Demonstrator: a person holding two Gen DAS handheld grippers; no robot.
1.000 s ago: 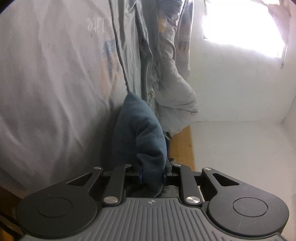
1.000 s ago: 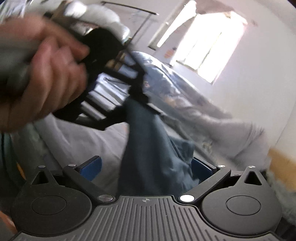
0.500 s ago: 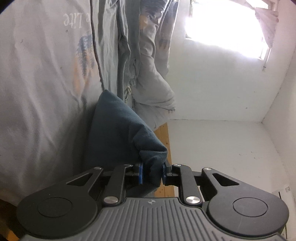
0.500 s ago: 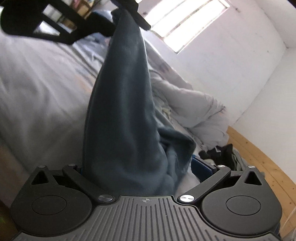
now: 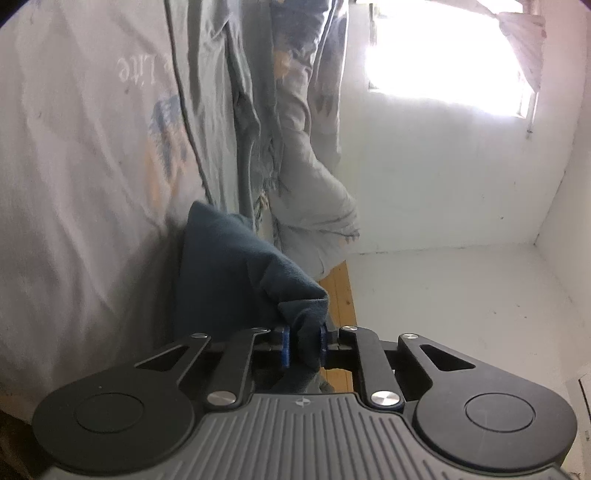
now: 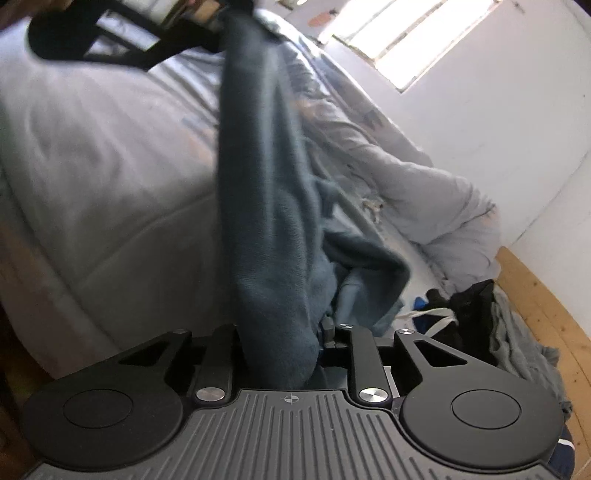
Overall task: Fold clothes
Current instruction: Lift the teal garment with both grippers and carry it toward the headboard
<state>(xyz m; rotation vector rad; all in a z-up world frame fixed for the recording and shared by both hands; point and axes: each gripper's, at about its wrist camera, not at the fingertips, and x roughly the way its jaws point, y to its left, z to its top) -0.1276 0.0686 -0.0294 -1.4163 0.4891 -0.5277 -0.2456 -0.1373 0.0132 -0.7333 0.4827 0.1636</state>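
Left tool [image 5: 303, 347]: jaws closing, pads pinching a bunched end of the teal garment [image 5: 236, 280].
Right tool [image 6: 284, 343]: wide a second ago, now closing narrow on the garment's lower end.
Garment: strung between both tools above the bed [image 6: 92, 155].
Grip: probably firm; fabric hides the pads.
Meaning: both ends caught, folding can start.

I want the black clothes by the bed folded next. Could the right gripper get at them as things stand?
Probably not yet. The right gripper is closing on the blue garment, which the left gripper holds up at its other end. The black clothes lie uncovered on the floor, so the path looks free once the garment is set down.
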